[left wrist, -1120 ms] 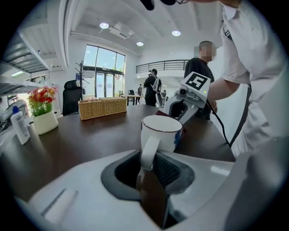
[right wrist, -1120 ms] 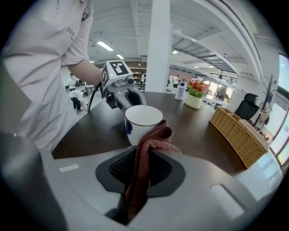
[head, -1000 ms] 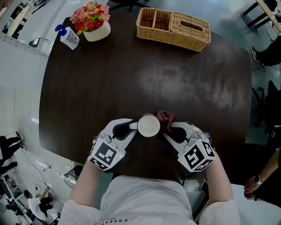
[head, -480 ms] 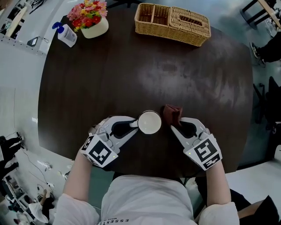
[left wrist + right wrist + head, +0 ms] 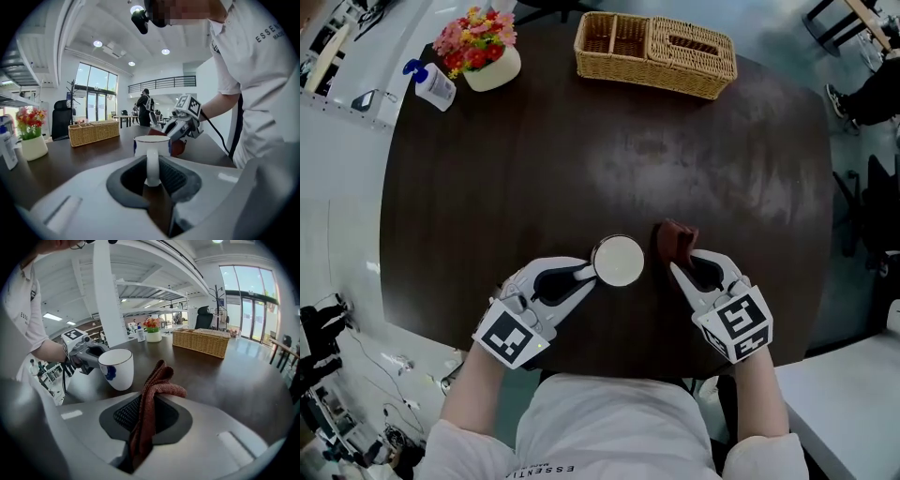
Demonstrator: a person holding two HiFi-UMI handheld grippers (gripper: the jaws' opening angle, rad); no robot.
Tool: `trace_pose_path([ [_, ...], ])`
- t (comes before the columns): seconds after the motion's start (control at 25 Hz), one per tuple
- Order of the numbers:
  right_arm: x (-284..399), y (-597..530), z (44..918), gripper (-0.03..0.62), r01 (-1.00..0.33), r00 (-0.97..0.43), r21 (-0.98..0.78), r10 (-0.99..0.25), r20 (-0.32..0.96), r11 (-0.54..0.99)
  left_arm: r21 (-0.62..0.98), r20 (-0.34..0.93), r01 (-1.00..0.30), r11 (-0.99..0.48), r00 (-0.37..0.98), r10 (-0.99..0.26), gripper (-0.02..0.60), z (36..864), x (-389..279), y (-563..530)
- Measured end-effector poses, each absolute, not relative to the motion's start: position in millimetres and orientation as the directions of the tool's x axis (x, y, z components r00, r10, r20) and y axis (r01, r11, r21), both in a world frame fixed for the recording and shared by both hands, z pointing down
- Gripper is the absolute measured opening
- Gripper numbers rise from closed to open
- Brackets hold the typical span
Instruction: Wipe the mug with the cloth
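A white mug (image 5: 619, 261) with a blue mark hangs upright just above the dark round table (image 5: 581, 159), near its front edge. My left gripper (image 5: 581, 273) is shut on the mug's handle (image 5: 152, 165). The mug (image 5: 117, 368) shows to the left in the right gripper view. A reddish-brown cloth (image 5: 677, 240) sticks up from my right gripper (image 5: 684, 262), which is shut on it. The cloth (image 5: 150, 404) stands a short gap to the right of the mug, apart from it. In the left gripper view the right gripper (image 5: 183, 123) and the cloth (image 5: 177, 146) sit just behind the mug (image 5: 152, 145).
A wicker basket (image 5: 656, 54) with compartments stands at the table's far edge. A white pot of flowers (image 5: 480, 52) and a spray bottle (image 5: 431, 84) sit at the far left. People and chairs show in the room beyond the table.
My right gripper has drawn the cloth to the right, away from the mug's side, leaving a gap. The mug and left gripper have barely moved.
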State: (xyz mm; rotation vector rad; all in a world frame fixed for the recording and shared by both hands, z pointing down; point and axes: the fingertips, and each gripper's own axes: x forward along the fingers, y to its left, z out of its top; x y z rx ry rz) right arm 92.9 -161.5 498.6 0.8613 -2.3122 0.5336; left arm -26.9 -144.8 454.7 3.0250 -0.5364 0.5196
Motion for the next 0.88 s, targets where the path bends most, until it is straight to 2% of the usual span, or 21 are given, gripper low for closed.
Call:
trace_pose_path([
  [0.16,96,-165,489,0.08,-0.717,-0.614,-0.195,-0.475,0.631,0.669,-0.006,0.261,-0.356,-0.934,0.902,-0.345,0.069,423,-25,-150],
  [0.32,86,-165,470,0.08,-0.717,-0.664,-0.275,-0.508,0.548,0.64,0.145,0.218,-0.452,-0.88,0.882,-0.418,0.07,394,-22,-156],
  [0.44,71,-168,452,0.08,-0.697,-0.703,-0.306,-0.532,0.472,0.649,0.139,0.189,-0.446,-0.884,0.889,-0.418,0.069,374,-13,-162],
  [0.68,61,-179,426,0.081,-0.676,-0.731,-0.26,-0.581,0.358,0.69,0.144,0.14,-0.438,-0.887,0.897,-0.42,0.07,350,0,-173],
  [0.88,57,-181,425,0.081,-0.643,-0.765,-0.308,-0.575,0.289,0.701,0.119,0.124,-0.417,-0.901,0.907,-0.403,0.07,342,5,-173],
])
